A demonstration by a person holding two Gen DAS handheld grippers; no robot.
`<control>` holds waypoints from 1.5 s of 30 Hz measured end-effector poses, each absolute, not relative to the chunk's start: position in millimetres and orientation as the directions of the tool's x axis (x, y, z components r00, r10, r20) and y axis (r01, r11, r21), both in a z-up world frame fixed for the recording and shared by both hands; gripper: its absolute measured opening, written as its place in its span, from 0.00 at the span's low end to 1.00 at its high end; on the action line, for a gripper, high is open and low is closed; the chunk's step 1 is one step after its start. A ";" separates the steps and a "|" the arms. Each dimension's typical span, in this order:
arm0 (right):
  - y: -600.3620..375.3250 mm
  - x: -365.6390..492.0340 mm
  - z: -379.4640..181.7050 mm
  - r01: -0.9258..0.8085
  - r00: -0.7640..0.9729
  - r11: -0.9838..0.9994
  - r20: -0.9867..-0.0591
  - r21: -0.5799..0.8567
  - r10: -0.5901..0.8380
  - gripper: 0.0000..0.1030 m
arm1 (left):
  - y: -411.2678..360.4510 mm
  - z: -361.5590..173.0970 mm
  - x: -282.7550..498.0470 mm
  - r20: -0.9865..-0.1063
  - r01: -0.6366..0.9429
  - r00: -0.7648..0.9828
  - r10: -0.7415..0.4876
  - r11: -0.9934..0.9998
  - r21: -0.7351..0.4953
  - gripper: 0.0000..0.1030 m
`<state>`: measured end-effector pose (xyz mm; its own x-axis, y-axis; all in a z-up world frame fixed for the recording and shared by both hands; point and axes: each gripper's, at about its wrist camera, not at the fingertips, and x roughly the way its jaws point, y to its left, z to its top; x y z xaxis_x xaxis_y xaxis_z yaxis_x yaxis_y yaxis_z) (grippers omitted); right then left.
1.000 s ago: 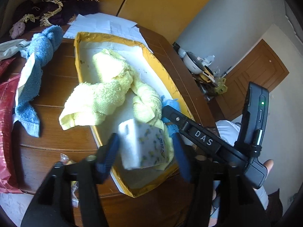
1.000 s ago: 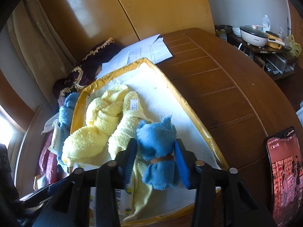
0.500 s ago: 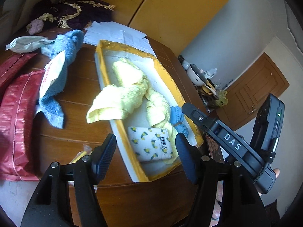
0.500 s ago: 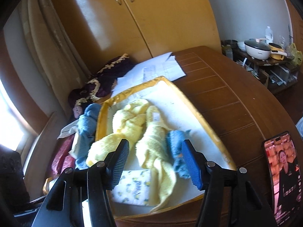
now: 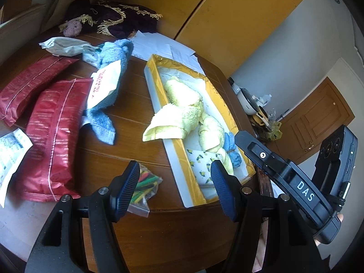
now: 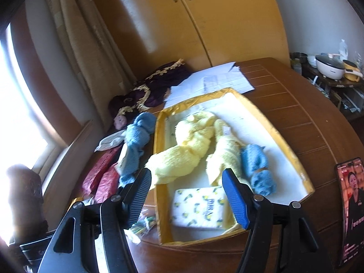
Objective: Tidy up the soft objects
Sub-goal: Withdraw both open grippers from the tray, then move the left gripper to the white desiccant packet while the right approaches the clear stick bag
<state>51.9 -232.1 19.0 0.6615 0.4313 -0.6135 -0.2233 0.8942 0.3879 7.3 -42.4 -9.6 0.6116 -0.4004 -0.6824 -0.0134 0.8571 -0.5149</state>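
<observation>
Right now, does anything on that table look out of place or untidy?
Yes. One yellow towel droops over the rim of the yellow-edged tray instead of lying inside. A large blue towel is outside the tray, sprawled on the table beside red packets, while a small blue one is in.

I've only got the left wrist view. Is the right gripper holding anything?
Observer: No, the right gripper is open and empty.
Operator: Anything on the table right of the tray?
Observer: A phone, past the tray, screen lit.
Operator: Is the small blue towel tied?
Observer: Yes, a brown band wraps the blue towel in the tray.
</observation>
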 end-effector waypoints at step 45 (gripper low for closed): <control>-166.7 27.5 9.7 -0.437 0.506 0.777 -0.590 0.453 0.629 0.65 | 48.2 -15.4 -26.3 -0.688 -0.231 0.697 -0.203 0.844 -0.484 0.62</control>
